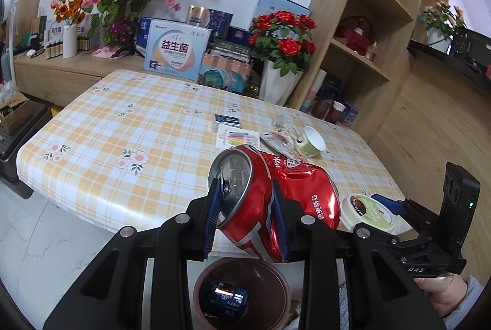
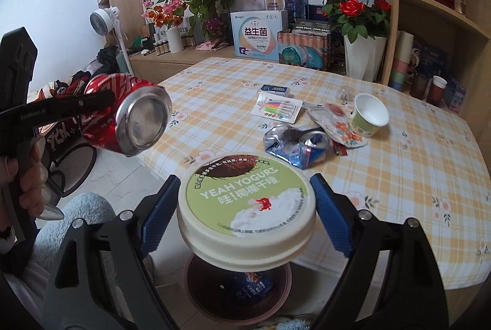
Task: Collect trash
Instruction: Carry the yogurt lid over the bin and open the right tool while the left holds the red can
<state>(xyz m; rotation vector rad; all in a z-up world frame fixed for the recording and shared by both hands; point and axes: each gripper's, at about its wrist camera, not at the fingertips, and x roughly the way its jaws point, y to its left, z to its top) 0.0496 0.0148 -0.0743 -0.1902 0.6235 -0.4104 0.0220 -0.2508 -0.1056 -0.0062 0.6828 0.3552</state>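
Below my left gripper (image 1: 245,204), fingers clamped on a crushed red can (image 1: 276,195), the bin (image 1: 242,293) holds a blue can (image 1: 228,297); my right gripper (image 2: 245,215) pinches a yogurt lid (image 2: 247,211) at the counter (image 2: 399,161) edge

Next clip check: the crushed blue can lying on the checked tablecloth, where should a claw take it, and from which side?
Take the crushed blue can across its flattened middle, coming down from above. It lies on its side on the tablecloth, its open end toward the camera, so the dented walls give flat faces. Avoid the far side: a foil wrapper sits close there.
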